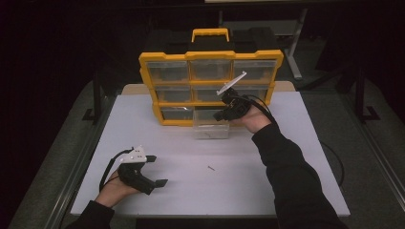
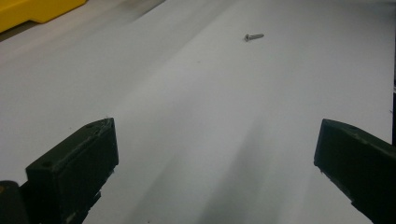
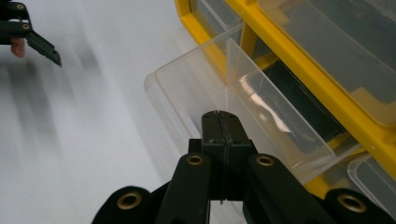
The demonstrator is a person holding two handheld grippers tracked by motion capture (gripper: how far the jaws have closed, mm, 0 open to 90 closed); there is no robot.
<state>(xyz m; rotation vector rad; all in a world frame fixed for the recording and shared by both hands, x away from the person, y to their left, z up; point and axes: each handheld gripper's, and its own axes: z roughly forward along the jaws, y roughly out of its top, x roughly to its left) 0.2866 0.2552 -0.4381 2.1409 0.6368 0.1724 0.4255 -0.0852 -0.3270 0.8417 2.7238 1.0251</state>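
Organizer: yellow-framed drawer cabinet (image 1: 210, 86) stood upright at the far side of the white table (image 1: 267, 181); black handle case with a yellow grip behind it. All places below are given against this cabinet.
Drawer: clear plastic drawer (image 1: 211, 128) was pulled out of the cabinet's bottom row, middle slot, resting on the table in front of it. In my right gripper view a clear divider wall ran across it (image 3: 275, 116). Something small and dark lay on its floor in the high view, too small to name.
Right gripper: mine (image 1: 220, 114), held over the right end of the pulled-out drawer, just in front of the cabinet's lower rows. Jaws were clenched, pads pressed flat together (image 3: 219, 116) with nothing between them. Tips hung above the drawer's inside; contact with it I could not tell.
Left gripper: mine (image 1: 157, 171), well apart from the cabinet, low near the table's near-left corner, pointed across the table. Jaws were released, spread wide, nothing between them in my left gripper view (image 2: 215, 154).
Screw: one small screw (image 1: 210, 168) lay loose on the bare table, well in front of the cabinet and the drawer, between my two grippers, ahead of the left one (image 2: 253, 37).
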